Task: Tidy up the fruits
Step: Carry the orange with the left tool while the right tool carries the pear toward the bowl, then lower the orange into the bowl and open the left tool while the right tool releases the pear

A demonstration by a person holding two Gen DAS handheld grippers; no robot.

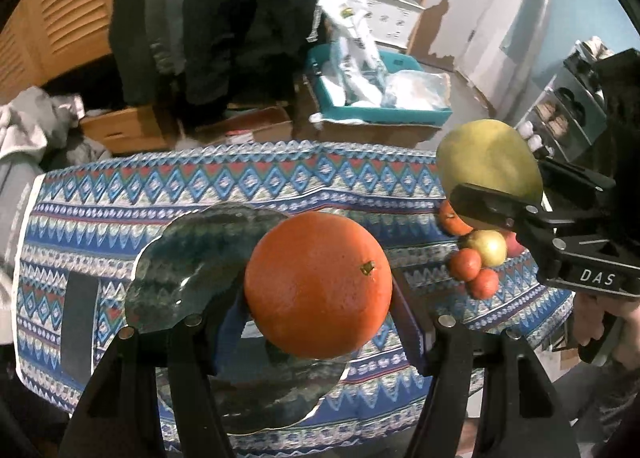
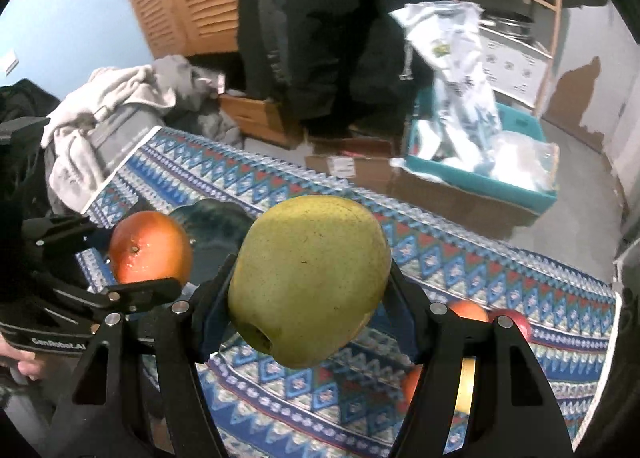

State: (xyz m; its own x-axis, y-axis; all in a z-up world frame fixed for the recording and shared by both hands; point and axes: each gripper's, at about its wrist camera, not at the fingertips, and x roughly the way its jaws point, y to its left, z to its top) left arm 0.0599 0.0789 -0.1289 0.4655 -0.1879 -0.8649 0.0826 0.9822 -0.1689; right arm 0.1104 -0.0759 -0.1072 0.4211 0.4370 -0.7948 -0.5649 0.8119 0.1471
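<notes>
**Both tongs loaded; glass plate lies under and left of the orange**

My left tongs are clenched on an orange, gripped at its sides and carried clear of the table. My right tongs are clenched on a green pear, also off the cloth, blossom end turned down toward the camera.

Relation that matters: from the left tongs, the glass plate sits directly beneath the orange and spreads toward 9 o'clock. From the right tongs, the same plate lies at about 10 o'clock, beyond the orange. I judge the left hand nearer the plate, so the orange should go down first and the pear after it.

The loose fruit pile stays at 3 o'clock in the left view, well apart from the plate; in the right view it is mostly hidden behind my right finger.

Risk, in my judgement: both fruits are round and may roll on the shallow glass.
</notes>
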